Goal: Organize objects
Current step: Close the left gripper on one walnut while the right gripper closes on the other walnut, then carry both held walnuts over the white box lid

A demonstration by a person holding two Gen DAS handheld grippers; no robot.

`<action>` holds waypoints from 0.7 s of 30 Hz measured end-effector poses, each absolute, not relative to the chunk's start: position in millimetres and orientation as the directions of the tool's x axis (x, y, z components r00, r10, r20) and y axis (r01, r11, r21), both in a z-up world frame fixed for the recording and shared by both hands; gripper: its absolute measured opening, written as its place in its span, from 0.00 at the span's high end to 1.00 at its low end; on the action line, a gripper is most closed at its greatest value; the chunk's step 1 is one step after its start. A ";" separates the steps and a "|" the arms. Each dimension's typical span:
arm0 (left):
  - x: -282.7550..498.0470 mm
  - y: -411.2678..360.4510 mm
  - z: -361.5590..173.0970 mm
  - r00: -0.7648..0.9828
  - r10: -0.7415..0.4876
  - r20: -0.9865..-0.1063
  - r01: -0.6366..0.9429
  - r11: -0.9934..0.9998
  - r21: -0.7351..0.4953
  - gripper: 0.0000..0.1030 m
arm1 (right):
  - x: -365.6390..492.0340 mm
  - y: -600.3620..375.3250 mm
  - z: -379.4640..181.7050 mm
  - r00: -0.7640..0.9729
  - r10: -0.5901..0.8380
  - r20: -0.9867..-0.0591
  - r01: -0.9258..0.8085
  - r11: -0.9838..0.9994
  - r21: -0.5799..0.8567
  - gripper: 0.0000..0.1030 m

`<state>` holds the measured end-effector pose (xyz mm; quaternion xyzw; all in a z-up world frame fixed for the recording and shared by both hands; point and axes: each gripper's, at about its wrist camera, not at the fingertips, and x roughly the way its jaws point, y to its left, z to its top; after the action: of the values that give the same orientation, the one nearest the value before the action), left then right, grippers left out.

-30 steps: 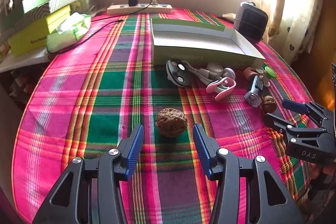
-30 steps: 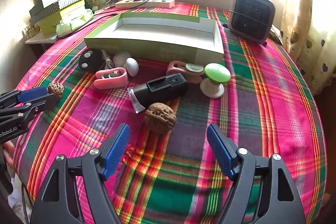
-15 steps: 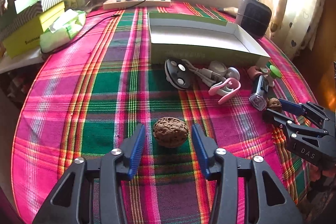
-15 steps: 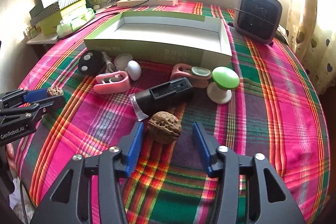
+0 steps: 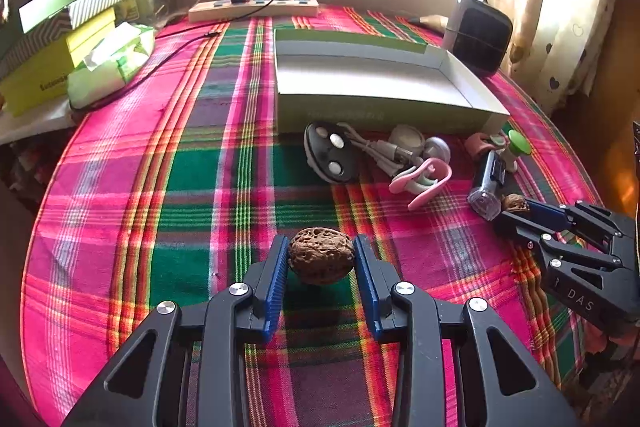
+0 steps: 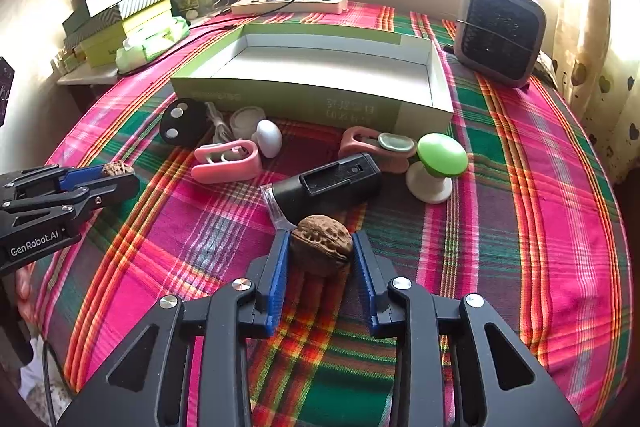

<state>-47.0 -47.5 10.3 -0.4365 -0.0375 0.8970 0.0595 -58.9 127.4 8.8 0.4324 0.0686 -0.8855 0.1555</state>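
Left hand-held gripper (image 5: pixel 321 259): jaws are closing, blue pads pressing both sides of a walnut (image 5: pixel 321 255) at lower centre of the left view; it is clamping on that nut.
Right hand-held gripper (image 6: pixel 319 253): jaws are closing too, pads gripping a second walnut (image 6: pixel 321 247) at lower centre of the right view.
Walnuts: both are sitting on the plaid counter (image 5: pixel 180 187), or barely off it; I cannot tell which.
Box (image 6: pixel 320 67): is lying open and empty at upper centre, beyond the clutter; likely where things are going.
Clutter: a black tube (image 6: pixel 326 183) is lying just behind the right walnut, its clear tip near the left pad; a green knob (image 6: pixel 440 157), pink clip (image 6: pixel 228 163) and black disc (image 6: pixel 184 121) are lying in front of the box.
Risk, slip: the shells are round and hard, so a nut may be squirting out if the pads are biting off-centre.
Risk, snag: lifting the right nut forward could be knocking the tube, since it is lying so close.
Risk, cloth: low pads may be dragging the plaid fabric and shifting the clutter.
Risk, box wall: carrying too low could be striking the near wall.
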 end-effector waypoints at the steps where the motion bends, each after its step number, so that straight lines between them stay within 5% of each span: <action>1: -47.3 -47.3 11.3 -0.613 0.142 -0.777 -0.075 -0.990 -0.121 0.70 | -59.0 128.1 10.1 -0.580 -0.216 -0.786 0.332 -0.943 0.014 0.69; 21: -102.6 -39.3 50.5 -0.645 0.212 -0.735 -0.149 -0.977 -0.151 0.70 | -101.3 123.3 49.0 -0.622 -0.245 -0.744 0.339 -0.941 0.027 0.69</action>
<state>-102.6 -39.3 50.5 -0.4096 -0.0384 0.9060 0.0994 -101.3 123.3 49.0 0.4032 0.0580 -0.8987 0.1624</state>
